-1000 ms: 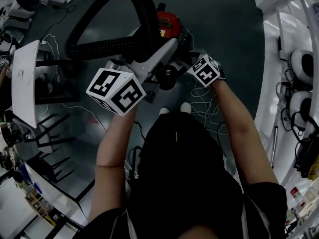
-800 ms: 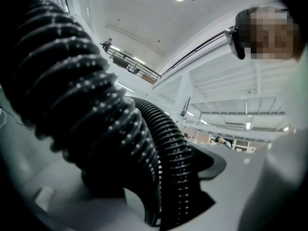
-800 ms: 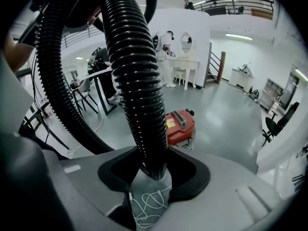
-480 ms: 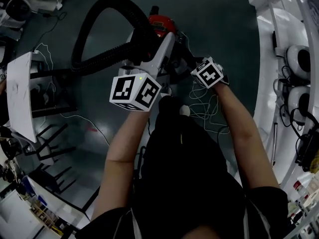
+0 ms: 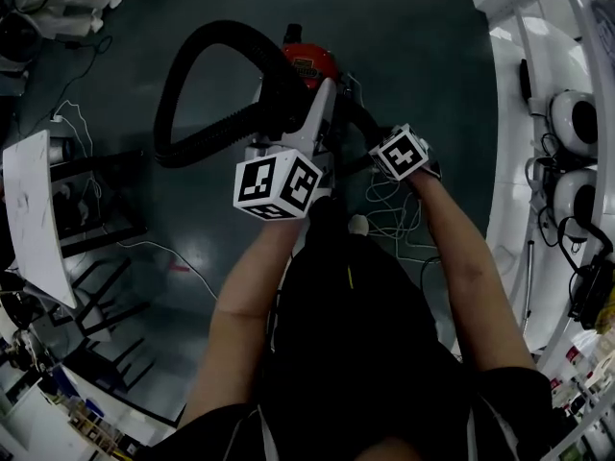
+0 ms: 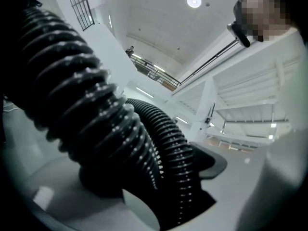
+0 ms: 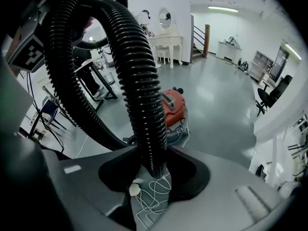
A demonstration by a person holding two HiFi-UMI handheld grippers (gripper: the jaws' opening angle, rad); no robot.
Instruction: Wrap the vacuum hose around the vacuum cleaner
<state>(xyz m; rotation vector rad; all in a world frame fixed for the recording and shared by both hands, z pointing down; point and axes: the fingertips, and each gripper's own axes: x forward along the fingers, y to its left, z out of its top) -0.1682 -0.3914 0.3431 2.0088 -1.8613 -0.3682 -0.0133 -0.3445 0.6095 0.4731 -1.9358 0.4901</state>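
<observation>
Vacuum hose: the black ribbed vacuum hose is arching in a loop beside the red canister vacuum cleaner, not yet around it.
Right gripper: you are clamping the hose upright, with the cleaner lying ahead.
Left gripper: it is sitting nearer the cleaner; its jaws have just been opening and are standing loose around the hose.
Change: the loop is narrowing toward the cleaner.

The floor is a glossy dark grey-green, shiny enough to bounce the lights back. On the far side there's a white dressing table with an oval mirror, and what looks like stairs to its right. White ceiling with round downlights. Loose white cables lie on the near floor, a white board stands off left, and a black office chair sits on the right.
</observation>
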